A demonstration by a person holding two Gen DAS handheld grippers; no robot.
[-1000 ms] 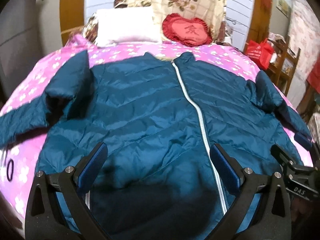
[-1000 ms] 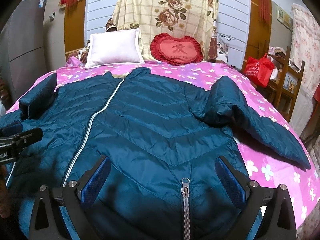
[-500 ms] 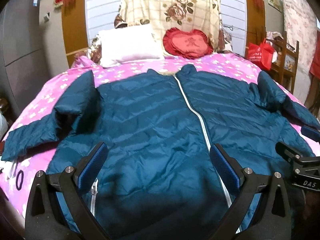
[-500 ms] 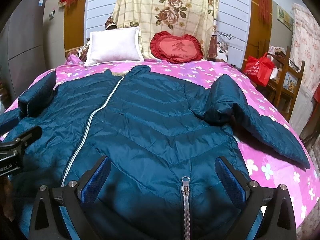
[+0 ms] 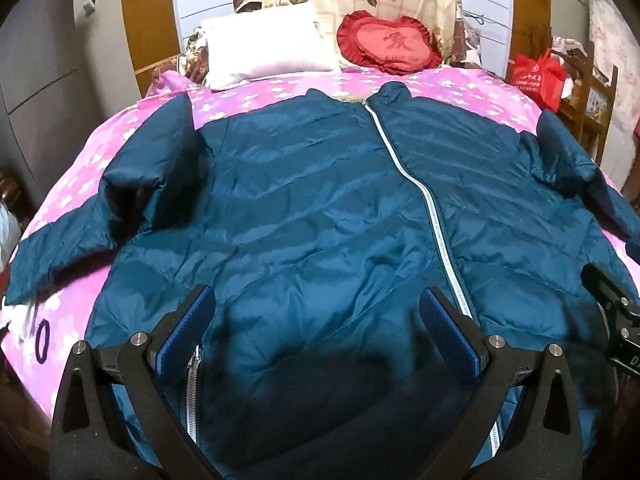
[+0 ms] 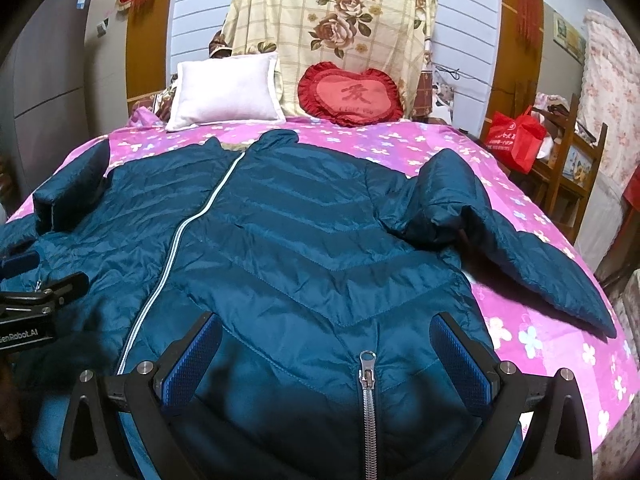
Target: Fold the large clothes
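A large teal quilted jacket [image 5: 312, 216] lies front up and zipped on a pink flowered bed, also seen in the right wrist view [image 6: 304, 248]. Its white zipper [image 5: 420, 196] runs down the middle. The left sleeve [image 5: 132, 196] is bent beside the body; the right sleeve [image 6: 500, 236] angles out over the bedspread. My left gripper [image 5: 316, 324] is open and empty above the hem's left half. My right gripper [image 6: 324, 354] is open and empty above the right half, over a pocket zipper pull [image 6: 367, 368].
The pink bedspread [image 6: 532, 332] shows to the right of the jacket. A white pillow [image 6: 228, 90] and a red heart cushion [image 6: 352, 94] lean at the headboard. A red bag [image 6: 516, 136] sits on a wooden rack at the right.
The left gripper has tilted up and drawn back slightly, so more of the headboard and the jacket's hem show. The right gripper has barely moved. The jacket lies as before.
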